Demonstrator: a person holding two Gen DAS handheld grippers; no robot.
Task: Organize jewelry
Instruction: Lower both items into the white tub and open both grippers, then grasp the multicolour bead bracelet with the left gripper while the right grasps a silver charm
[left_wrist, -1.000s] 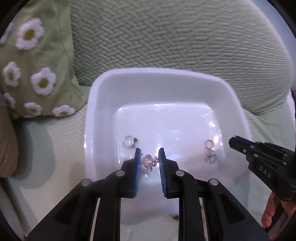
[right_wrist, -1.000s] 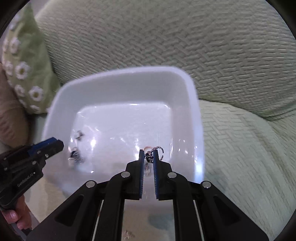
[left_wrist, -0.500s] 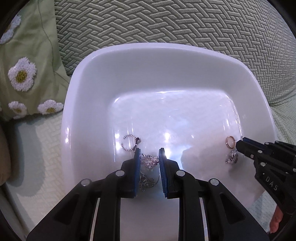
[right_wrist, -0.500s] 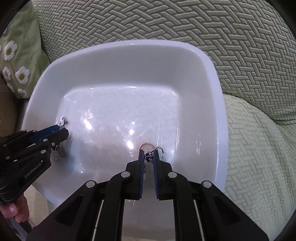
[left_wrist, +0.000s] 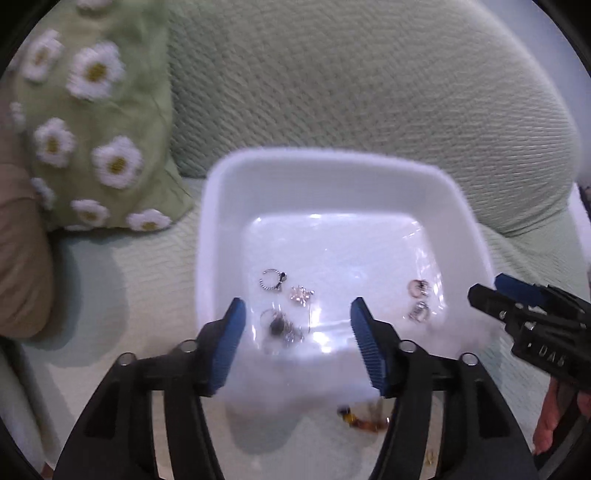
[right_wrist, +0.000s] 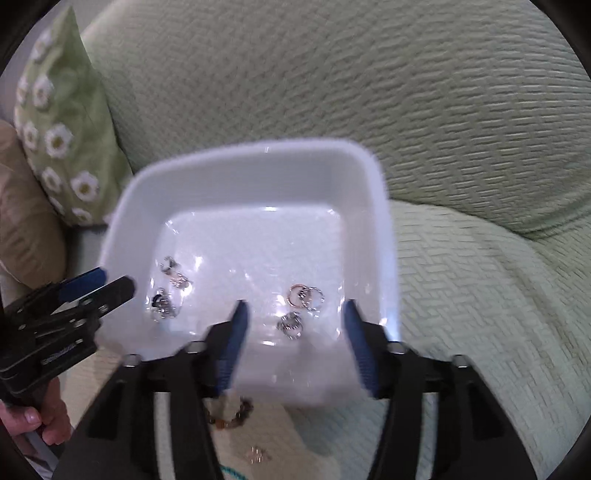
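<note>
A white dish (left_wrist: 332, 162) (right_wrist: 388, 236) sits on a green sofa seat. Inside on its left lie a silver ring (left_wrist: 272, 280), a flower-shaped piece (left_wrist: 301, 294) and a dark-stoned tangle (left_wrist: 281, 329). On its right lie a copper ring (right_wrist: 296, 294), a silver hoop (right_wrist: 314, 296) and a silver piece (right_wrist: 291, 324). My left gripper (left_wrist: 297, 341) is open and empty above the dish's near left. My right gripper (right_wrist: 295, 343) is open and empty above the near right. Both views are blurred.
A green daisy-patterned cushion (left_wrist: 92, 122) leans at the left, beside a tan cushion (right_wrist: 22, 229). The sofa back (left_wrist: 351, 81) rises behind the dish. An amber bead piece (left_wrist: 364, 424) (right_wrist: 229, 411) and small silver bits (right_wrist: 256, 454) lie in front of the dish.
Both grippers have opened and let go of their pieces, which now lie in the dish. Both have pulled back and up from the dish.
</note>
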